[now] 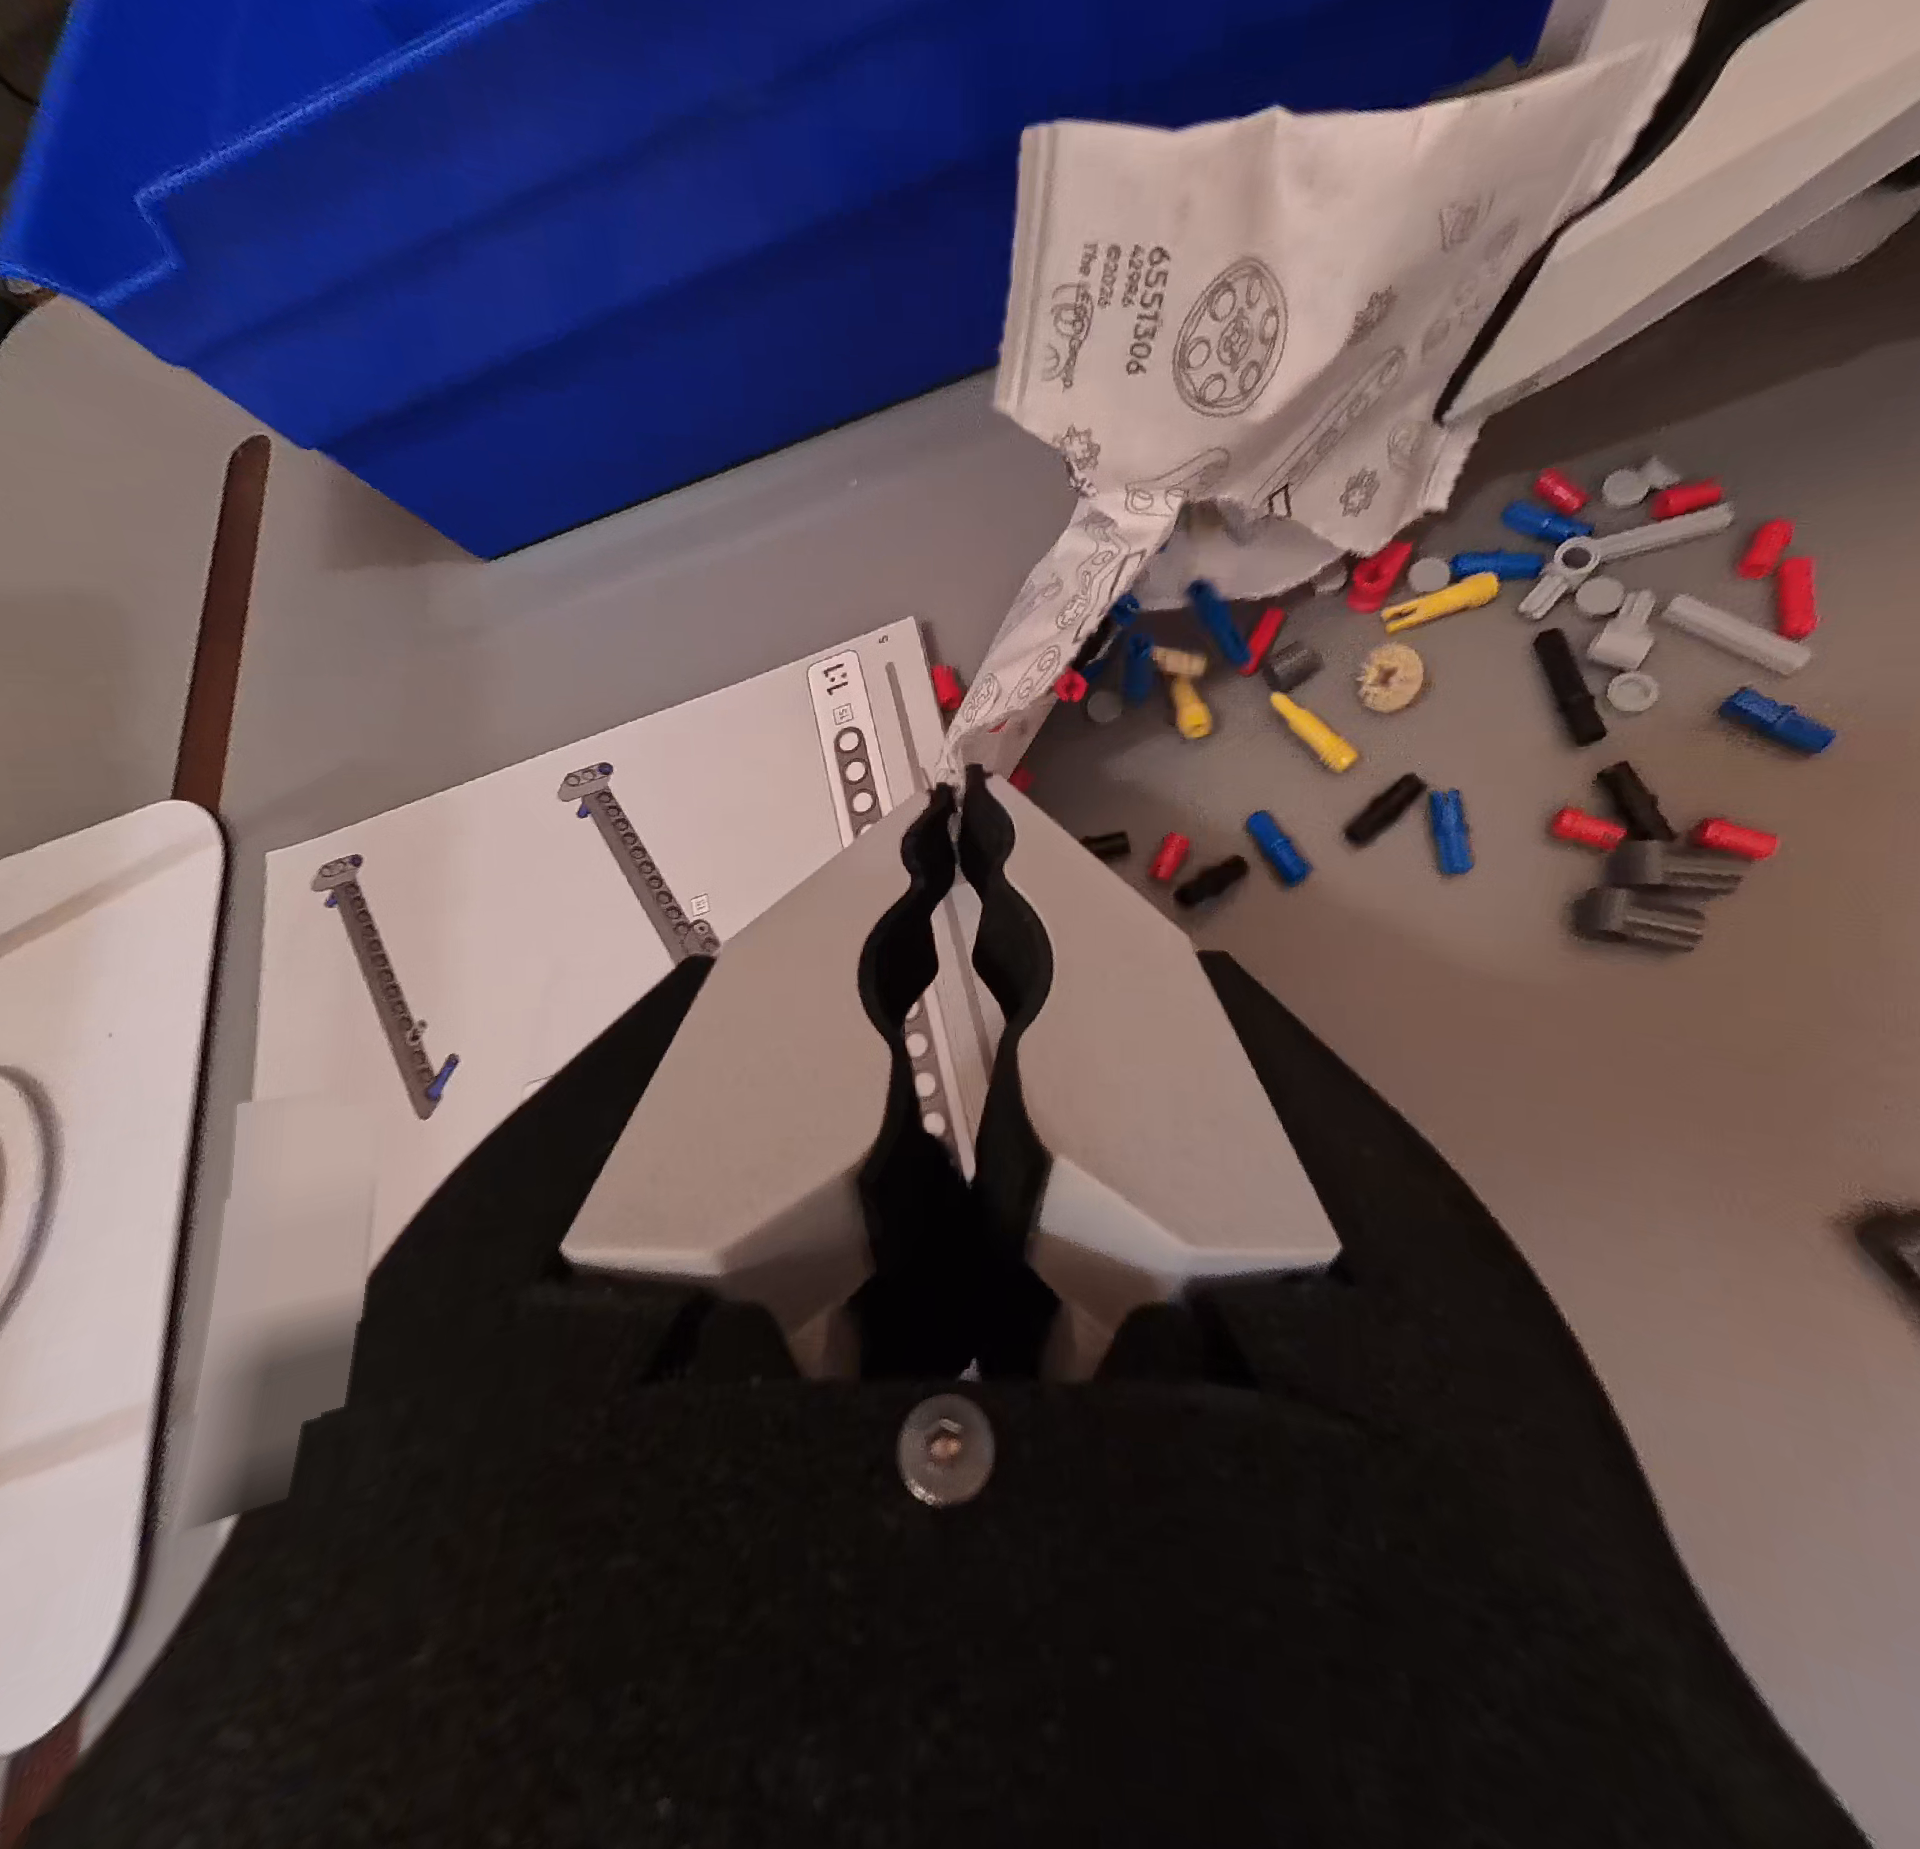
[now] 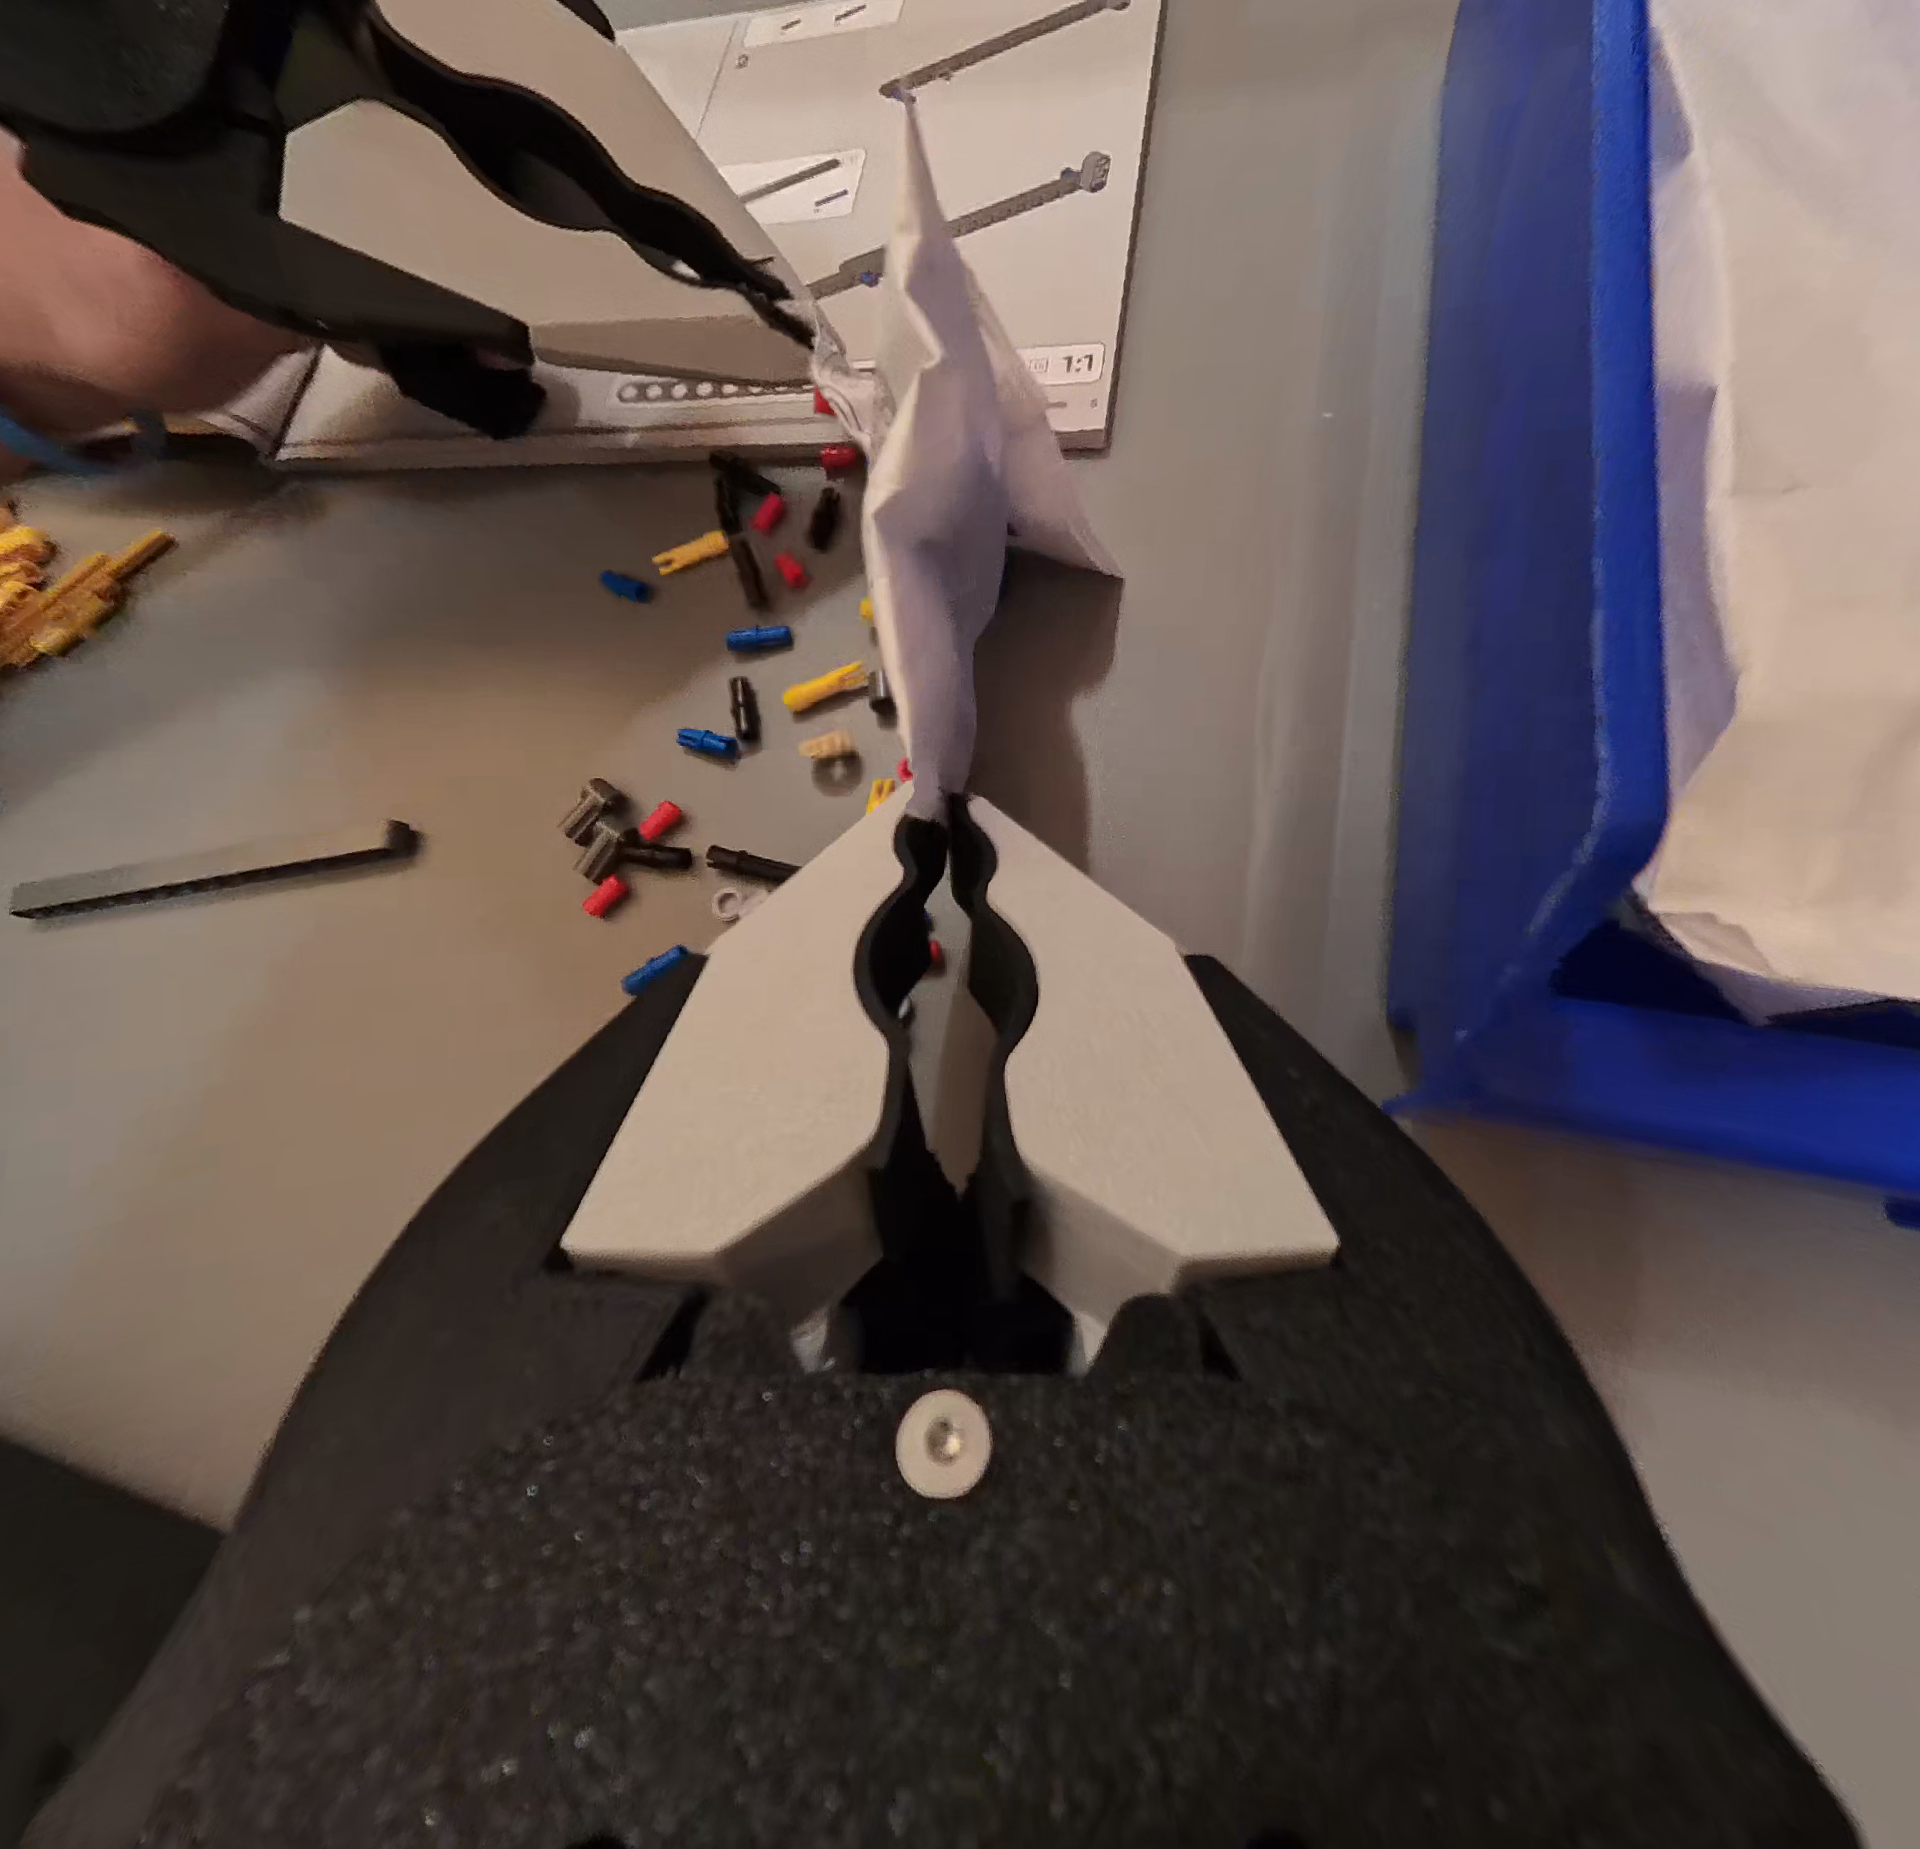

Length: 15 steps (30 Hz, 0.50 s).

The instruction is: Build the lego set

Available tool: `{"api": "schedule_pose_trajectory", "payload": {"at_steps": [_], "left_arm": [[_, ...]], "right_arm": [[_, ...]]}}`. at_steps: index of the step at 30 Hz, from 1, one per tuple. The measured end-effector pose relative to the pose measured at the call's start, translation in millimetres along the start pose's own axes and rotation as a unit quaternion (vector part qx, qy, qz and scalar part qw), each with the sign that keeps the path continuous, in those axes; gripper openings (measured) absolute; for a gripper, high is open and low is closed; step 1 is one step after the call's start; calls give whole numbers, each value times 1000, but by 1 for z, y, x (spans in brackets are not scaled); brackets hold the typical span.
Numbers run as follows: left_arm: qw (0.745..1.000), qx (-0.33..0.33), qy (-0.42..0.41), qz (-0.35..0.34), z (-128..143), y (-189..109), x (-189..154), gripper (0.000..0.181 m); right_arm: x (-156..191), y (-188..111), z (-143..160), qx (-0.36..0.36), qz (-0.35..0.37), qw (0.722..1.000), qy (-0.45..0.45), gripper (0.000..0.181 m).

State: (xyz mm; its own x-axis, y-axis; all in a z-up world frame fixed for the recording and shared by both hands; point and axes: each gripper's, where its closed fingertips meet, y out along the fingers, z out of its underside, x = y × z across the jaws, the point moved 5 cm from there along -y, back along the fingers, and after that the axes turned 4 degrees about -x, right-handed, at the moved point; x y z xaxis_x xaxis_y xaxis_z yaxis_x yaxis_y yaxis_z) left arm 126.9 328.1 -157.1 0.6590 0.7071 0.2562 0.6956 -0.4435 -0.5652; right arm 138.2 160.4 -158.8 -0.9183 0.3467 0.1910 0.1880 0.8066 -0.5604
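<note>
A torn white paper parts bag (image 1: 1247, 324) hangs stretched between both grippers above the grey table. My left gripper (image 1: 961, 781) is shut on one thin torn end of it. My right gripper (image 1: 1455, 402) pinches the other end at the upper right. In the right wrist view my right gripper (image 2: 948, 812) is shut on the bag (image 2: 945, 511), and the left gripper (image 2: 805, 334) holds its far end. Several small loose pins and connectors (image 1: 1455, 656), red, blue, black, yellow and grey, lie scattered under the bag; they also show in the right wrist view (image 2: 748, 646).
The open instruction booklet (image 1: 582, 864) lies beside the pieces. A large blue bin (image 1: 623, 189) stands behind, with white paper (image 2: 1787, 449) in it. A long grey beam (image 2: 208, 869) and yellow parts (image 2: 62, 594) lie farther off. A white object (image 1: 94, 1072) sits at the left. Tip to tip, the grippers are about 12 cm apart.
</note>
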Motion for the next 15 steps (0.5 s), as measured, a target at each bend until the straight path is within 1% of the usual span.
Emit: {"api": "schedule_pose_trajectory", "payload": {"at_steps": [6, 8, 12, 15], "left_arm": [[1000, 2, 12, -12, 2, 6, 4, 0], [1000, -1, 3, -13, 2, 9, 5, 0], [999, -17, 36, -14, -8, 14, -8, 0], [997, -23, 65, -29, -16, 14, -15, 0]], "right_arm": [[-7, -6, 2, 2, 3, 1000, -9, 0], [-8, -5, 0, 2, 12, 1000, -17, 0], [-14, -5, -12, -9, 23, 999, -26, 0], [-13, -3, -15, 4, 32, 997, -68, 0]]}}
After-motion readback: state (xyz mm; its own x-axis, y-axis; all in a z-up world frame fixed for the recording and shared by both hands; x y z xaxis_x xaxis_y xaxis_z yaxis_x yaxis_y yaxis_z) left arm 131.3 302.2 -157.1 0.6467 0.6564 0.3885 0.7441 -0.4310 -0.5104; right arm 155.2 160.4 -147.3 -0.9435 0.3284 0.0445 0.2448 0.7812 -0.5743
